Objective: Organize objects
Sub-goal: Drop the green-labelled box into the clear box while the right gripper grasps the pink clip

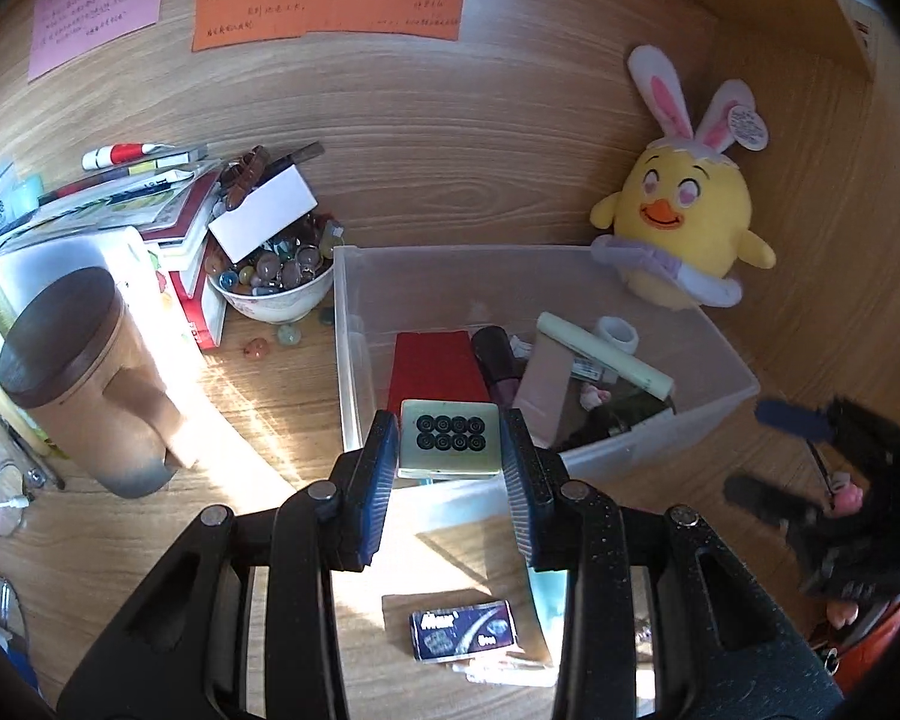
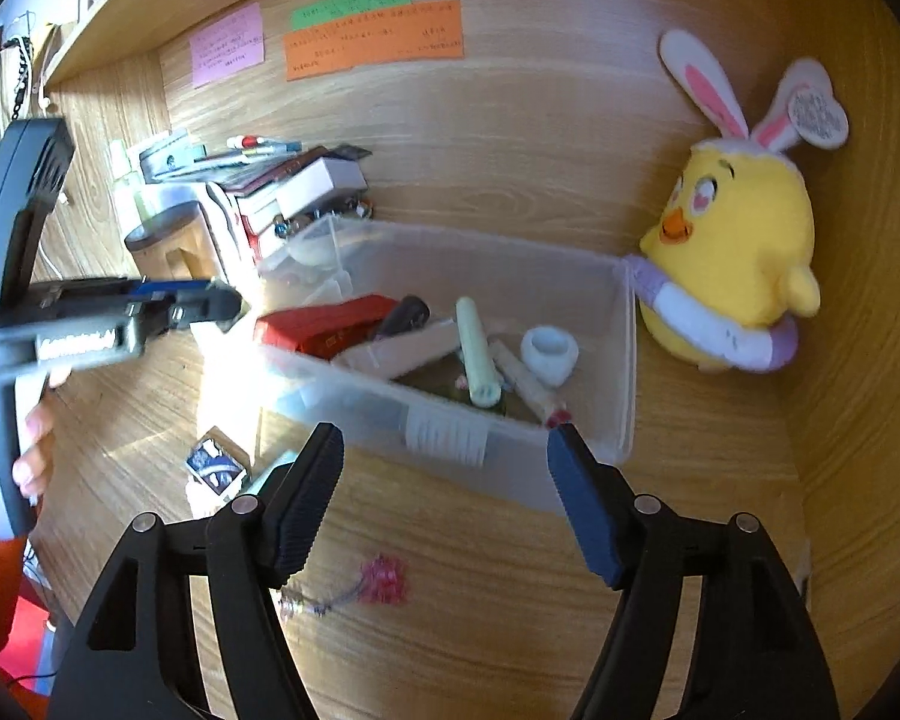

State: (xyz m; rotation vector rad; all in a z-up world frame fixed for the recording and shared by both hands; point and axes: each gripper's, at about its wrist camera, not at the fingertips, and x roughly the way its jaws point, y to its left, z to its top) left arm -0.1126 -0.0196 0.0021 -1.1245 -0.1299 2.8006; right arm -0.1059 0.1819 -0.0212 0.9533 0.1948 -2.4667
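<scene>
My left gripper [image 1: 450,420] is shut on a pale mahjong tile [image 1: 450,441] with black circles, held above the near edge of a clear plastic bin [image 1: 660,438]. Inside the bin lie a red box [image 1: 435,366], a dark bottle [image 1: 498,354], a pale green tube [image 1: 606,354] and a white tape roll [image 1: 618,333]. My right gripper [image 2: 444,441] stands open with nothing between its fingers, just in front of the bin [image 2: 570,480]. A pink charm on a chain [image 2: 381,579] lies on the desk below it. The left gripper [image 2: 222,300] shows side-on at the left of the right wrist view.
A yellow plush chick [image 1: 684,216] sits behind the bin against the wall. A lidded mug [image 1: 84,372], a bowl of marbles [image 1: 276,282] and stacked books [image 1: 168,216] crowd the left. A small dark blue box [image 1: 462,633] lies on the desk by the bin.
</scene>
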